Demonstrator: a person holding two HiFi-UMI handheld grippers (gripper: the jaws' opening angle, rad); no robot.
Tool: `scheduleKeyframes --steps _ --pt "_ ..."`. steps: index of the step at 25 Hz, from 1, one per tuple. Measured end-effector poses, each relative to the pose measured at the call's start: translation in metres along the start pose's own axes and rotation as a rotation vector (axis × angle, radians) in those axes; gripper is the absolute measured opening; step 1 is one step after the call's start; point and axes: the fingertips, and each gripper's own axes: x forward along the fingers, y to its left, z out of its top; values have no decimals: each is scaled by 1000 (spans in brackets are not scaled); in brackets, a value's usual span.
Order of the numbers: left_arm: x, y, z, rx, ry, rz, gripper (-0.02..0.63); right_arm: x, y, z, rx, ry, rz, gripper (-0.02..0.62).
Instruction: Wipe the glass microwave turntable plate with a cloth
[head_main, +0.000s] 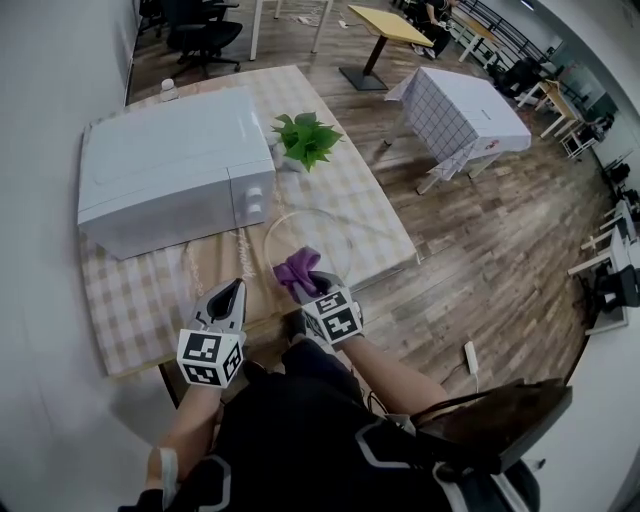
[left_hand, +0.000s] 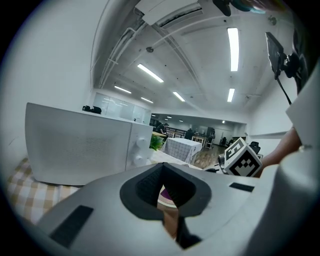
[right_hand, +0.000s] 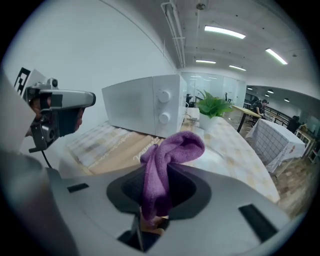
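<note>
Right hand-held gripper (right_hand: 159, 202) clamps purple cloth (right_hand: 170, 155); left hand-held gripper (left_hand: 167, 200) closed, empty; head view shows glass plate (head_main: 328, 235).

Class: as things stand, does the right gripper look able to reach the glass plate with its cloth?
Probably yes: the right gripper holds the purple cloth at the near edge of the glass plate, with nothing between them.

Microwave (head_main: 170, 165): 1. Potted plant (head_main: 305, 140): 1. Glass turntable plate (head_main: 322, 230): 1. Purple cloth (head_main: 297, 269): 1. Claws: 2, left claw (head_main: 236, 287) and right claw (head_main: 312, 287). Worktop (head_main: 130, 312): 1.
</note>
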Motion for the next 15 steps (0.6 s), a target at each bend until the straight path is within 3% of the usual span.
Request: scheduleKeyframes --steps 5,15 --pt "-5 -2 23 5 -76 13 2 -31 -13 33 21 -93 -27 94" --pt "7 -32 62 12 -123 -16 2 -86 -51 88 50 -257 -23 94"
